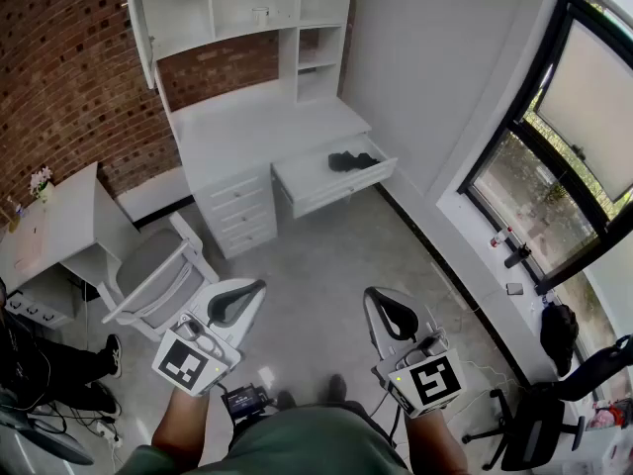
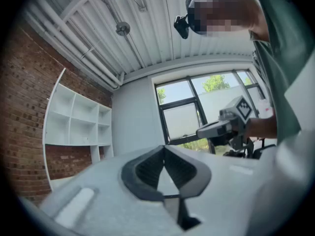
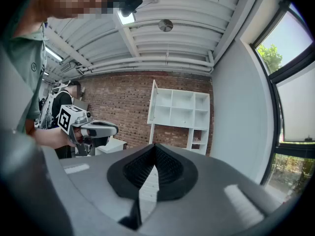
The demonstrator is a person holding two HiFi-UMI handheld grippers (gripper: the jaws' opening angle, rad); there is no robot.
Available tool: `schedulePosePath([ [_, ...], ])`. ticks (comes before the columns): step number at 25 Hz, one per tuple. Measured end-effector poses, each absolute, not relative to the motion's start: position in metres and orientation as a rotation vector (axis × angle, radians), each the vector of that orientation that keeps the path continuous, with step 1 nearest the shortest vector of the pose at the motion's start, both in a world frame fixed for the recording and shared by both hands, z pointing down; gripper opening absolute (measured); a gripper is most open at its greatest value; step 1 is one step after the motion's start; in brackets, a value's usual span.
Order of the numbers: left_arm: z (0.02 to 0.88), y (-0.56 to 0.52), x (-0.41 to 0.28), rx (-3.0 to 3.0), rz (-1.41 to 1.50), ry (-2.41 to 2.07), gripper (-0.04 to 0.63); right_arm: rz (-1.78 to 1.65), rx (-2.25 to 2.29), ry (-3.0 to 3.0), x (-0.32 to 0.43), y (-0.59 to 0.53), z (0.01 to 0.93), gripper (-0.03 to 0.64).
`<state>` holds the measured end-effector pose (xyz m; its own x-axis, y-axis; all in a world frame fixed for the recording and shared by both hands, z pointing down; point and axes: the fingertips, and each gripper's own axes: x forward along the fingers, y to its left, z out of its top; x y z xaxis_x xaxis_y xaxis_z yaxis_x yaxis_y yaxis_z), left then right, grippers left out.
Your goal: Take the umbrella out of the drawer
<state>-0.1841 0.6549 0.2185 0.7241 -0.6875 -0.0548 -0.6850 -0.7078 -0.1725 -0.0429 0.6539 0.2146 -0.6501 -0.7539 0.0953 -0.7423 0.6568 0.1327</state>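
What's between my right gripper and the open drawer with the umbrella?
Only bare grey floor, as the head view shows, lies between the right gripper and the drawer holding the black umbrella.

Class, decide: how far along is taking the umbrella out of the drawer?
Done: the white desk drawer stands open. In hand: nothing; the left gripper and right gripper are shut, empty, far from it. Left: the black umbrella lies inside, untouched.
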Motion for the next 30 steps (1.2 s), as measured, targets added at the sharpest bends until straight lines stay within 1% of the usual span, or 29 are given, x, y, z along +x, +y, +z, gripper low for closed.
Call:
schedulePosePath([
  [6, 0.219, 0.665, -0.2, -2.757, -0.013, 1.088, 0.003, -0.116, 1.263, -2.718, -0.058, 0.666, 0.215, 0.006],
  [17, 0.22, 0.657, -0.206, -2.779, 0.016, 1.037, 0.003, -0.038, 1.333, -2.749, -0.063, 0.661, 0.215, 0.008],
  [23, 0.225, 0.636, -0.179, -2.8, 0.008, 1.003, 0.003, -0.015, 1.375, -2.726, -0.036, 0.636, 0.219, 0.007],
  [30, 0.225, 0.588, -0.145, -2.78, -0.009, 1.023, 0.003, 0.002, 1.361, -2.744, 0.0, 0.584, 0.225, 0.008],
])
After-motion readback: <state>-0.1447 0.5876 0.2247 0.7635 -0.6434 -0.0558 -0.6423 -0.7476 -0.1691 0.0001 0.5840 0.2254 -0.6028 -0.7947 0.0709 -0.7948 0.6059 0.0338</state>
